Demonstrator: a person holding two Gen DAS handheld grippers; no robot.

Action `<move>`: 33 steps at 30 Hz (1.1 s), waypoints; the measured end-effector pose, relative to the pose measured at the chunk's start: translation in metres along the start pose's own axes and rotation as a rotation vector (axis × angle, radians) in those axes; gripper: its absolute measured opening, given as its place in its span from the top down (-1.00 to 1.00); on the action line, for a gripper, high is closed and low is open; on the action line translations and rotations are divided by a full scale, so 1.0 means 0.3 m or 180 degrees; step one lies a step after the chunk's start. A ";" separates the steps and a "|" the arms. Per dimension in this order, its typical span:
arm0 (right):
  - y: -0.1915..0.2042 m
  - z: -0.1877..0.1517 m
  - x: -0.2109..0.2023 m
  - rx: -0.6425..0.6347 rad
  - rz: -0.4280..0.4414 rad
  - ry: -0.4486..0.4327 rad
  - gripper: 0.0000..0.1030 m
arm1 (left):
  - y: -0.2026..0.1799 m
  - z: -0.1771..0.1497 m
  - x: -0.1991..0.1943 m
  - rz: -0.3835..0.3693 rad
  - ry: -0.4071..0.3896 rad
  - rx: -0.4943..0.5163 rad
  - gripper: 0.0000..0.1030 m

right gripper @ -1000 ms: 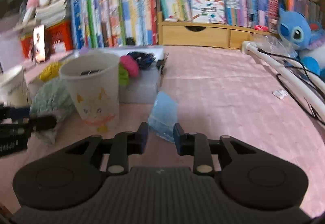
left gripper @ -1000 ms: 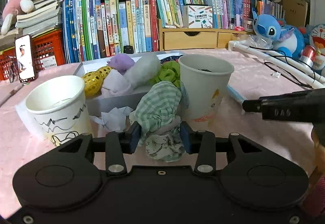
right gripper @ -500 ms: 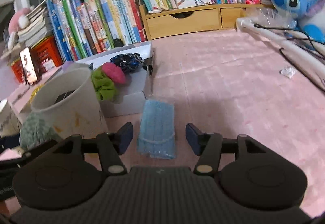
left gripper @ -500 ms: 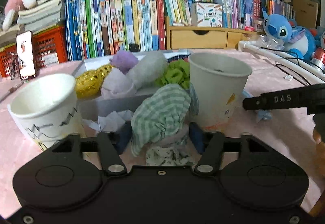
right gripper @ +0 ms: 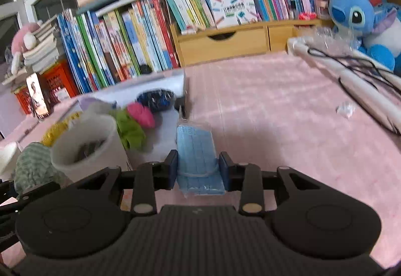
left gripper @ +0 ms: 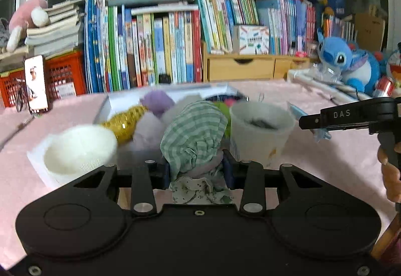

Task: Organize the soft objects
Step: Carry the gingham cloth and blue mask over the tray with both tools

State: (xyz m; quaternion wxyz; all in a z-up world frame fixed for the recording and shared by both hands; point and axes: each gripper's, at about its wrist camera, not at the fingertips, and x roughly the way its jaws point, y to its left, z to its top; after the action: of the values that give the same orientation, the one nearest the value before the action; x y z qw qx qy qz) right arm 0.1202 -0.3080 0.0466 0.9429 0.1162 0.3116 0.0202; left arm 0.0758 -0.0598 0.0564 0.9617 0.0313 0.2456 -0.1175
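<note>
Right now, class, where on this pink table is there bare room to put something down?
Bare: the pink table between the white box and the white pole. Crowded: around the paper cup, the checked cloth and the other cup.

My left gripper (left gripper: 198, 170): matte black body, blue pads, silver pivot screws. My right gripper (right gripper: 199, 170): ribbed black top, white "DAS" lettering.

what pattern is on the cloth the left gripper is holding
A green and white check on the cloth bundle, clearest in the left wrist view.
</note>
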 end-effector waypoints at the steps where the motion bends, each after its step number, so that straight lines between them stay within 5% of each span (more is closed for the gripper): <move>1: 0.000 0.020 -0.002 0.0016 0.0029 -0.0010 0.23 | 0.004 0.020 -0.008 -0.0017 -0.0009 -0.0001 0.29; 10: 0.052 0.223 0.064 0.0092 0.0413 0.0162 0.23 | 0.069 0.282 0.031 -0.0155 0.0182 0.0027 0.29; 19: 0.137 0.273 0.238 0.0085 0.0443 0.0635 0.22 | 0.187 0.524 0.330 -0.0306 0.0658 -0.0422 0.28; 33: 0.128 0.245 0.368 0.0011 0.0420 0.0963 0.22 | 0.169 0.540 0.755 -0.0177 0.1342 -0.0501 0.27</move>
State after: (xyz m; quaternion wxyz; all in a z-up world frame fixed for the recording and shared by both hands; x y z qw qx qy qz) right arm 0.2538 -0.2736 0.0484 0.8816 0.1336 0.4417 0.0988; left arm 0.3562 -0.0773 0.0902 0.8850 -0.0267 0.4503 -0.1154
